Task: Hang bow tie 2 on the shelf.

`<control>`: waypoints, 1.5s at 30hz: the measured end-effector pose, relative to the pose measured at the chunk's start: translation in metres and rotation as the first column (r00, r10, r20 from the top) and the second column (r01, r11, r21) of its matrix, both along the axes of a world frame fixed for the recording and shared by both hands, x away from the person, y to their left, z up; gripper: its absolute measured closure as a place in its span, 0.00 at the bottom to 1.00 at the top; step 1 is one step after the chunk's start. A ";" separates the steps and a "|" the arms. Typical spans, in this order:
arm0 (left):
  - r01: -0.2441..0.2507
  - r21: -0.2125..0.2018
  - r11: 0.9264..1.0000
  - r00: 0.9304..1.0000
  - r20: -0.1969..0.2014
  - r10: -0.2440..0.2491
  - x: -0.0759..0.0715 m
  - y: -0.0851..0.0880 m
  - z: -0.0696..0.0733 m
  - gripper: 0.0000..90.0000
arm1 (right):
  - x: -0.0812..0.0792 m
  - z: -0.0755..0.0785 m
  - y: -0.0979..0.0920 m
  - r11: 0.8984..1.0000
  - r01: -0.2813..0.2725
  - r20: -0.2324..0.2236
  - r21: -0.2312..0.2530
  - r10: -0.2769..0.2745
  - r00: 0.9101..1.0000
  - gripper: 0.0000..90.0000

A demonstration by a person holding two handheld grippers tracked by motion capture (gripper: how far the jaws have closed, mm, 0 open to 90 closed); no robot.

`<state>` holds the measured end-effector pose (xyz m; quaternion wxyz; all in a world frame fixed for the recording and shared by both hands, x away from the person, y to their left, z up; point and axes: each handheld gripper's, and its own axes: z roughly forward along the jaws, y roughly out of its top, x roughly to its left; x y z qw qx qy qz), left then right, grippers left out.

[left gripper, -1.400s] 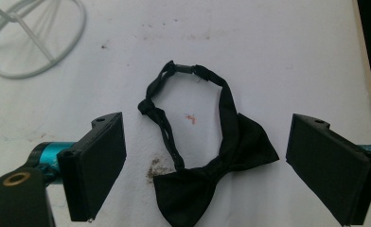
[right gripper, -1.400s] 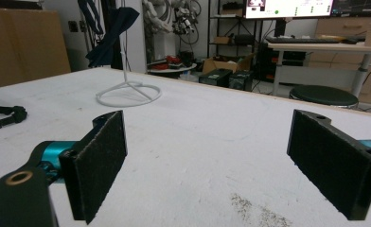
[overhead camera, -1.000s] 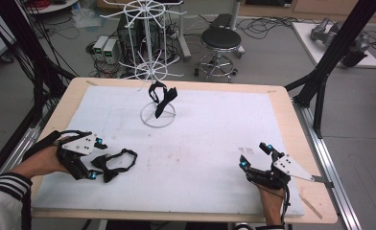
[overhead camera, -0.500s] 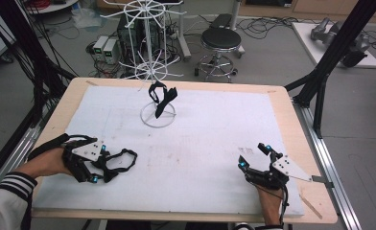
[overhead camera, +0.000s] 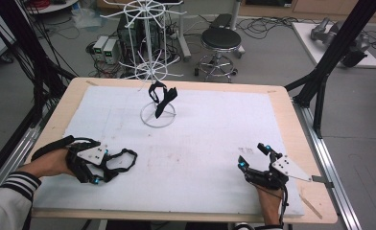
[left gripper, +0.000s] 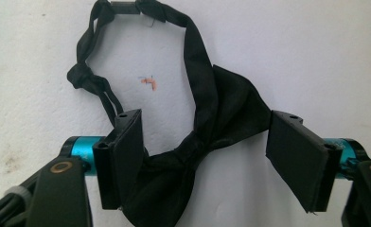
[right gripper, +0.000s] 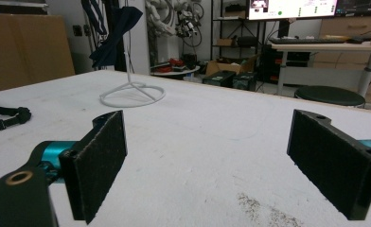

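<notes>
A black bow tie (left gripper: 231, 109) with a thin neck strap lies flat on the white mat (overhead camera: 200, 139). My left gripper (left gripper: 212, 163) is open around its middle, one jaw on each side, and the left jaw touches the cloth. In the high view that gripper (overhead camera: 105, 166) is at the near left with the bow tie (overhead camera: 123, 160) at its tips. A second black bow tie (overhead camera: 161, 98) hangs on a white wire stand (overhead camera: 150, 48) at the back. My right gripper (overhead camera: 252, 155) rests at the near right, open with nothing between its jaws (right gripper: 207, 165).
The stand's ring base (right gripper: 131, 94) sits on the mat at the back centre, with the hanging bow tie (right gripper: 115, 28) above it. A wooden table rim (overhead camera: 291, 115) frames the mat. Black frame posts, a stool (overhead camera: 219, 40) and cables stand beyond the table.
My left gripper has slid a little to the right and toward the near edge, closing in around the bow tie. The right gripper has not moved.
</notes>
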<state>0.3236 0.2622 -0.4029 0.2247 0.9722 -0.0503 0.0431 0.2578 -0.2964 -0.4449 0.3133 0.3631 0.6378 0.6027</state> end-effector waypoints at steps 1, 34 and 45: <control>-0.002 -0.001 1.000 1.000 -0.003 0.002 0.000 0.000 0.000 0.34 | 0.000 0.000 0.000 1.000 -0.001 -0.004 0.002 0.001 1.000 0.13; -0.063 0.038 0.997 0.993 -0.101 0.067 0.008 0.000 -0.010 0.75 | 0.000 0.000 0.001 1.000 -0.008 -0.003 0.004 0.008 1.000 0.13; -0.074 0.043 0.996 0.993 -0.090 0.078 0.008 0.000 -0.008 0.85 | 0.001 -0.001 0.002 1.000 -0.011 -0.006 0.002 0.011 1.000 0.13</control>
